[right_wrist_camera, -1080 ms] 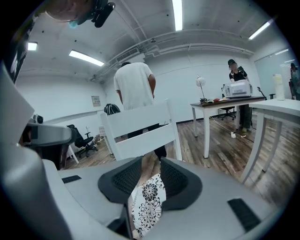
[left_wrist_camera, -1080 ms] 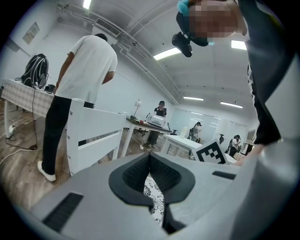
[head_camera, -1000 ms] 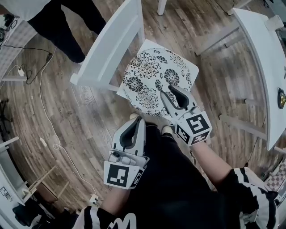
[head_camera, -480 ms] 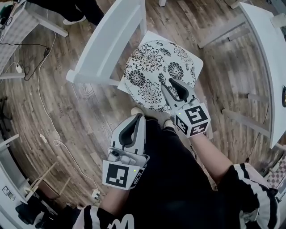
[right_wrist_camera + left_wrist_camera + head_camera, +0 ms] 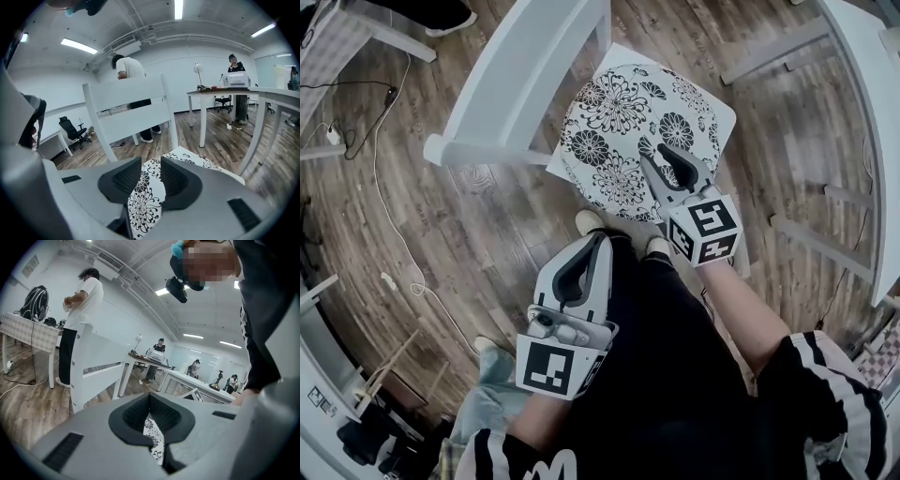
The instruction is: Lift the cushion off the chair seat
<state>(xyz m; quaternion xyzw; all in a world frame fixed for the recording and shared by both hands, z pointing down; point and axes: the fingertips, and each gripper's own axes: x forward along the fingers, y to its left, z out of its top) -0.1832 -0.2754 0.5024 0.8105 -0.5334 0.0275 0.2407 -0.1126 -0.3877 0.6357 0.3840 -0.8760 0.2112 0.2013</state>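
- Here's the white chair (image 5: 517, 82) on the wooden floor (image 5: 478, 220), with the cushion (image 5: 623, 127) lying flat on its seat, black flowers on white, nothing lifted yet
- A bare white corner of the seat shows at the far right of the cushion; the backrest runs along its left side in the head view
- Right gripper (image 5: 657, 153) is out over the cushion's near right part, pointing down at it
- Its jaws stand apart with the flower print showing in the gap, and the pads aren't pressing on the fabric, so there's no grip
- From the right gripper's own view, the cushion (image 5: 146, 201) fills the space under and beyond the jaws
- Left gripper (image 5: 601, 236) hangs well back, over the person's dark trousers and clear of the chair
- Its jaws meet at the tips, with nothing caught between them
- Through the slit behind those tips, only a sliver of the cushion (image 5: 154, 439) peeks through
- A white table (image 5: 870, 122) stands off to the right
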